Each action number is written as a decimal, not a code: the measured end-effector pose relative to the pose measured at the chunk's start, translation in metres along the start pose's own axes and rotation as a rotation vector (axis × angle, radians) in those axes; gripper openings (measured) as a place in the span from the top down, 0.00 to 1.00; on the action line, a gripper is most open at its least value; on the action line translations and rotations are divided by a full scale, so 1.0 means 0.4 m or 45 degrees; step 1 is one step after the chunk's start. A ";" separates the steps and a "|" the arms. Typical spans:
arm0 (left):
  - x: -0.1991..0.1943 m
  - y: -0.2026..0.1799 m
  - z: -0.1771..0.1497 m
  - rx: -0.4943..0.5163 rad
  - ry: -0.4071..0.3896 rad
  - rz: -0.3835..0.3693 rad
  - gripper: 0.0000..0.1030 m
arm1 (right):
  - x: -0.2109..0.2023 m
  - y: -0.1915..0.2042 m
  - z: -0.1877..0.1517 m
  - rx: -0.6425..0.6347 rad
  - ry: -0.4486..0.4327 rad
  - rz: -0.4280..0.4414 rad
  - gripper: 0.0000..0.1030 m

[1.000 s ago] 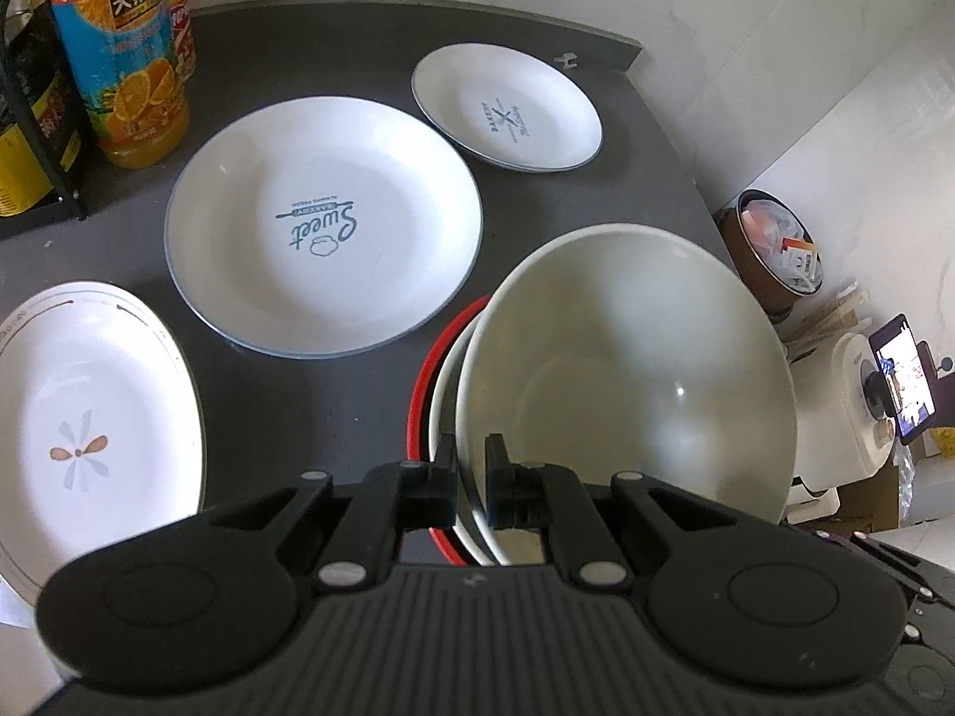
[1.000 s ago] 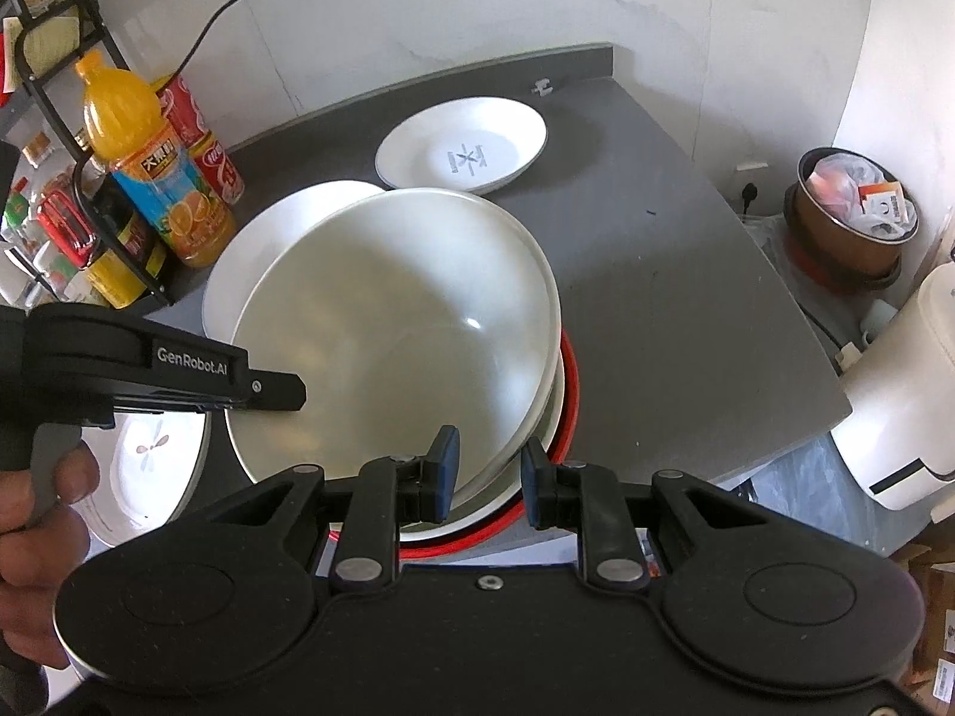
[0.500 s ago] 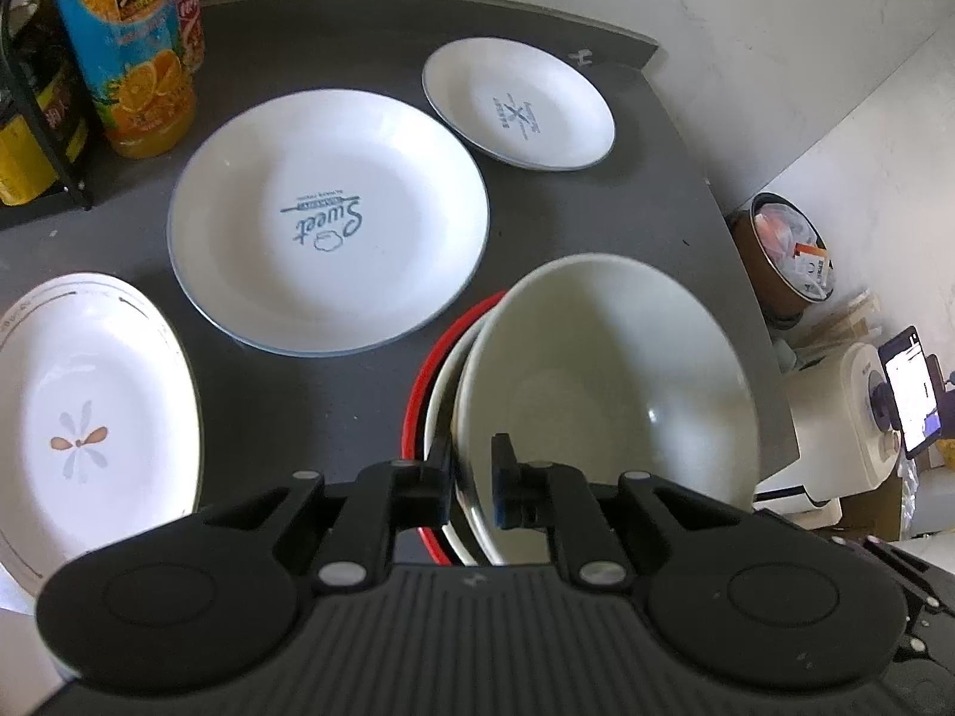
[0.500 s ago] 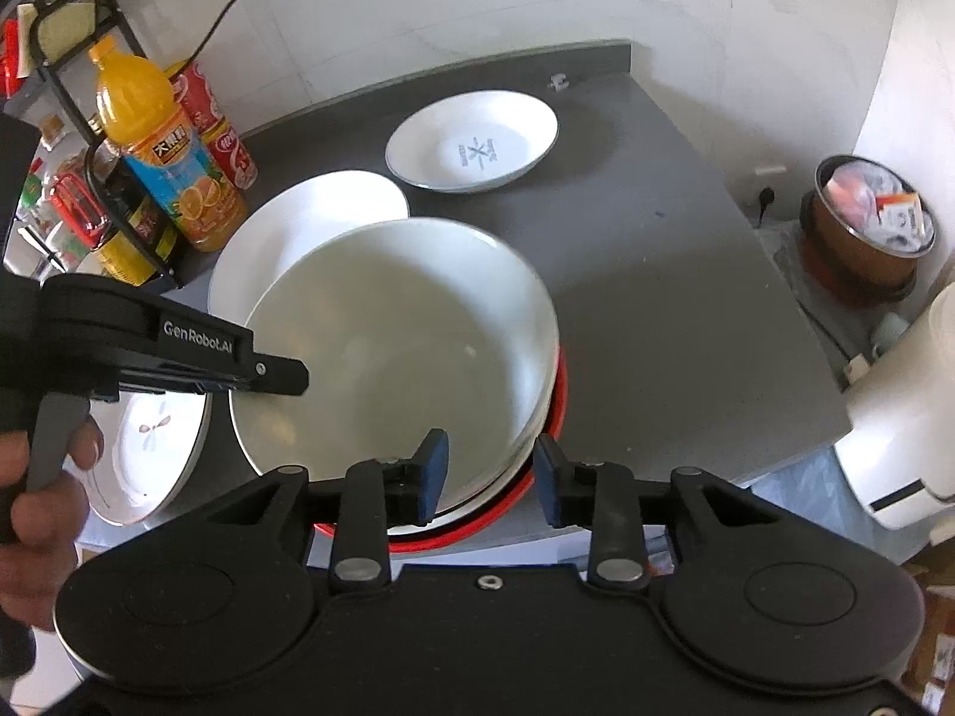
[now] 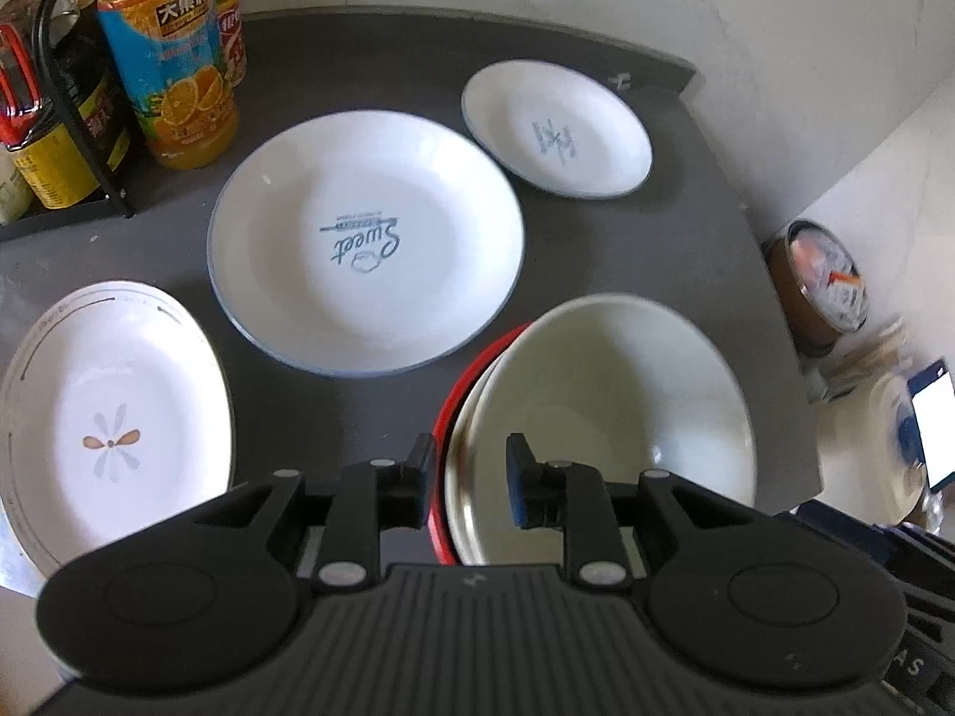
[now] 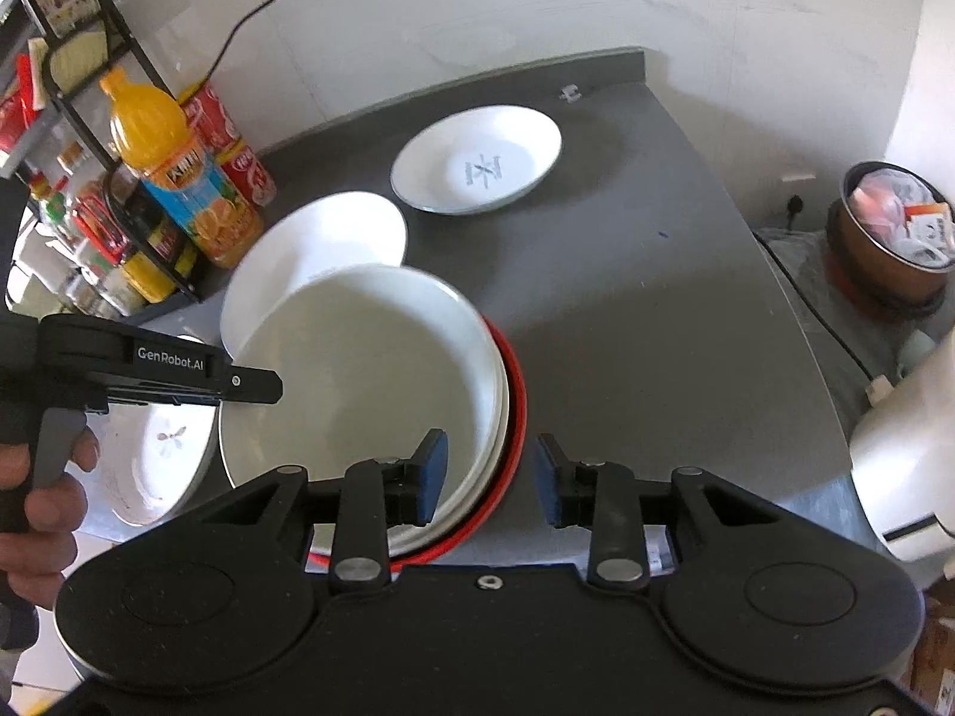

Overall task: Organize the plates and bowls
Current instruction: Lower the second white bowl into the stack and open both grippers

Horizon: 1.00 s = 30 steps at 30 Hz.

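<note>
A white bowl [image 5: 627, 406] [image 6: 370, 382] rests on top of a stack, over another white dish and a red dish [image 5: 462, 382] [image 6: 518, 400], at the counter's front right. My left gripper [image 5: 470, 477] is open, its fingers on either side of the stack's near rim without touching. The right gripper [image 6: 490, 477] is open too, its left finger over the bowl's rim and its right finger over bare counter. Behind lie a large "Sweet" plate [image 5: 364, 244] [image 6: 316, 244], a small plate [image 5: 555, 128] [image 6: 477, 167] and an oval flower plate [image 5: 113, 417] [image 6: 161, 447].
An orange juice bottle [image 5: 167, 53] [image 6: 179, 173] and a black rack [image 5: 77, 119] of jars stand at the back left. Past the counter's right edge, lower down, sit a brown bin [image 5: 818, 286] [image 6: 895, 238] and a white appliance [image 6: 907, 477]. A hand [image 6: 36, 507] holds the left tool.
The left gripper was shut on the white bowl's rim and has let go. The right fingers have spread wider. Both cameras have pulled back, and the bowl lies lower on the stack.
</note>
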<state>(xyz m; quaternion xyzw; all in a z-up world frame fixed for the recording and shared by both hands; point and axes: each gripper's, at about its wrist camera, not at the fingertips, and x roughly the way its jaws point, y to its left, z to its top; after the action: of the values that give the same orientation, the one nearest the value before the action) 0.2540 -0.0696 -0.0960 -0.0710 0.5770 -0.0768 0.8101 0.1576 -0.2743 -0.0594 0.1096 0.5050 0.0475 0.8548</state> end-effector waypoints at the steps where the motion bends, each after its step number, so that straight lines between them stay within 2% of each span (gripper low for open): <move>1: -0.003 -0.004 0.003 -0.004 -0.006 0.003 0.75 | 0.001 -0.005 0.007 -0.006 -0.002 0.011 0.68; 5: -0.032 -0.008 0.020 -0.045 -0.056 0.013 0.52 | -0.001 -0.018 0.038 -0.024 -0.021 0.058 0.67; 7: -0.047 -0.005 0.028 -0.062 -0.092 0.031 0.44 | -0.002 -0.019 0.053 -0.034 -0.041 0.075 0.53; 9: -0.060 0.004 0.038 -0.085 -0.119 0.058 0.37 | -0.001 -0.021 0.066 -0.047 -0.061 0.092 0.50; 13: -0.074 0.037 0.055 -0.144 -0.148 0.076 0.35 | 0.011 -0.016 0.095 -0.044 -0.084 0.114 0.46; 17: -0.090 0.071 0.074 -0.169 -0.176 0.052 0.35 | 0.019 -0.006 0.114 -0.025 -0.111 0.120 0.45; 21: -0.098 0.090 0.093 -0.137 -0.194 0.055 0.35 | 0.027 0.015 0.130 -0.020 -0.128 0.114 0.45; 30: -0.091 0.163 0.162 -0.064 -0.192 -0.020 0.35 | 0.058 0.089 0.162 0.033 -0.151 0.056 0.43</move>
<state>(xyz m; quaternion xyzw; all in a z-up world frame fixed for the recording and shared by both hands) 0.3061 0.0033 -0.0546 -0.1013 0.5156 -0.0633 0.8485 0.2264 -0.2444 -0.0408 0.1342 0.4515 0.0533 0.8805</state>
